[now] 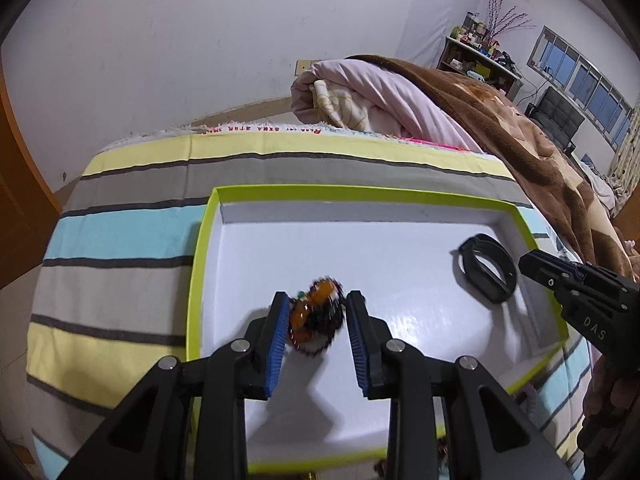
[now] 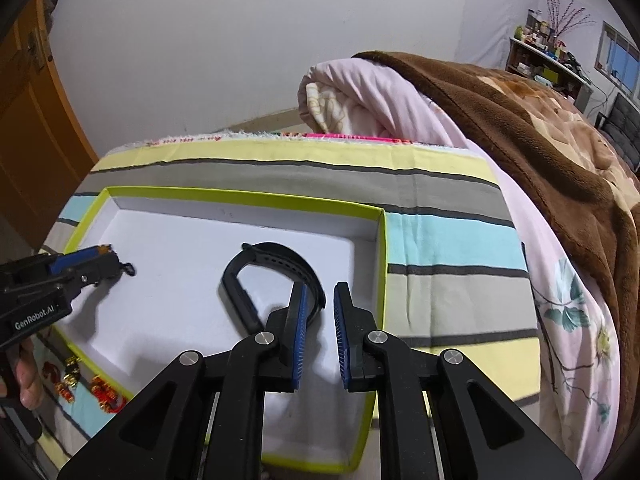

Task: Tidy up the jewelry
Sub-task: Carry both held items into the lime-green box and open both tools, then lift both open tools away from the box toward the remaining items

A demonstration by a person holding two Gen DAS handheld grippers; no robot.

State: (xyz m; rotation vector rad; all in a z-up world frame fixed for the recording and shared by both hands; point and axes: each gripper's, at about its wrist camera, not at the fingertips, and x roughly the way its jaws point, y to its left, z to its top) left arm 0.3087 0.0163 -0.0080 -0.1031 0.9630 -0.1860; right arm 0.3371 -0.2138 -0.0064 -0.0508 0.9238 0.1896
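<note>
A shallow white tray with a lime-green rim (image 1: 199, 240) (image 2: 240, 196) lies on the striped bedspread. My left gripper (image 1: 318, 298) hangs low over its left part. A blurred orange and black beaded bracelet (image 1: 316, 316) sits between the blue pads, against the left one and loose from the right one. A black watch band (image 1: 486, 268) (image 2: 264, 276) lies in the tray's right part. My right gripper (image 2: 320, 286) (image 1: 528, 262) hovers at the band's right side, its jaws a narrow gap apart, and its left finger hides part of the band. From the right wrist, the left gripper (image 2: 110, 258) shows only bits of bracelet.
Red and gold jewelry pieces (image 2: 105, 394) lie on the bedspread (image 1: 120, 236) just outside the tray's near left rim. A rolled pink quilt (image 2: 360, 96) and a brown blanket (image 2: 540, 128) pile up behind and to the right. A person's hand (image 2: 28, 380) grips the left tool.
</note>
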